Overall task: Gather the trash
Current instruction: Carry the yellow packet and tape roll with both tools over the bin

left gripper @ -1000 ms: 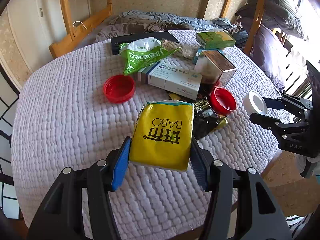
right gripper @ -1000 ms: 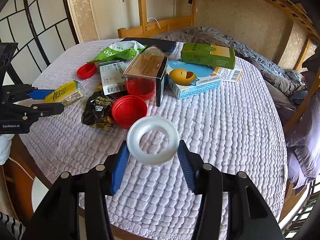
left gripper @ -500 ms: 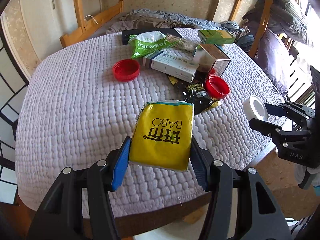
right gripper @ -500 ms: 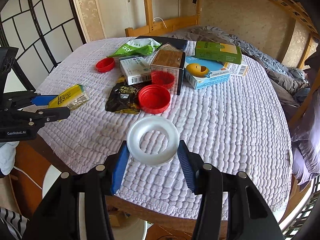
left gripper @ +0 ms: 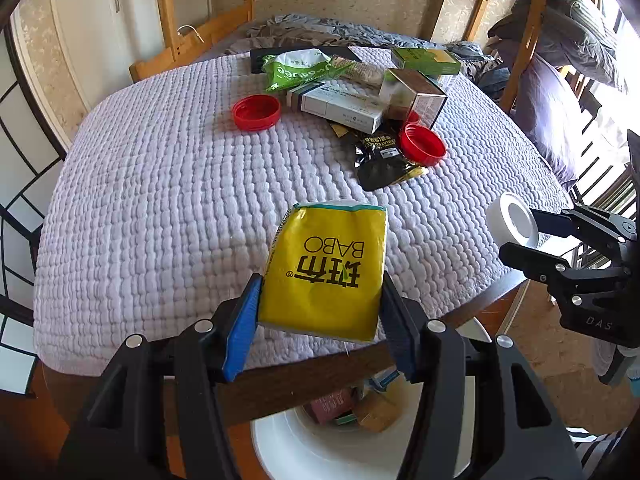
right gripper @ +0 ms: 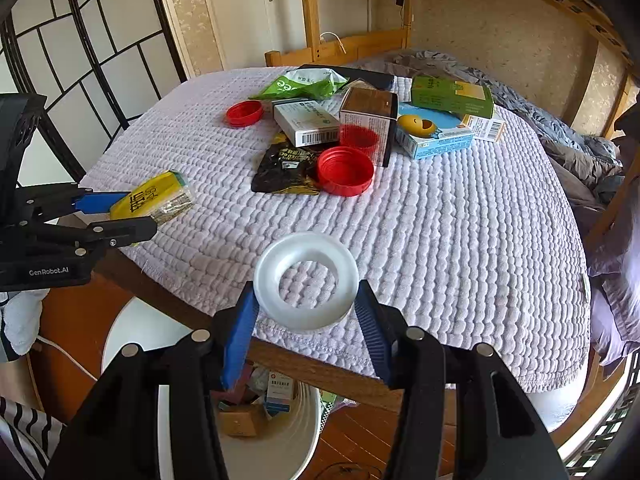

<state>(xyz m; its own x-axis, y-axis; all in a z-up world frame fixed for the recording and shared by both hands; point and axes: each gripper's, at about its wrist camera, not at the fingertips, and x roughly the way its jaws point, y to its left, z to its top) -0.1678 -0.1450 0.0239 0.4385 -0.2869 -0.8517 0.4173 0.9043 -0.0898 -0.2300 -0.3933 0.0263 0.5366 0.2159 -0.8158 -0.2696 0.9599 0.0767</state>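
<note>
Trash is partly collected: some boxes already lie in the white bin below the worktop edge. We hold a yellow packet clamped in the left gripper fingers and a white ring clamped in the right gripper, both near that edge above the bin. Red lids, boxes and wrappers remain mid-worktop.
</note>
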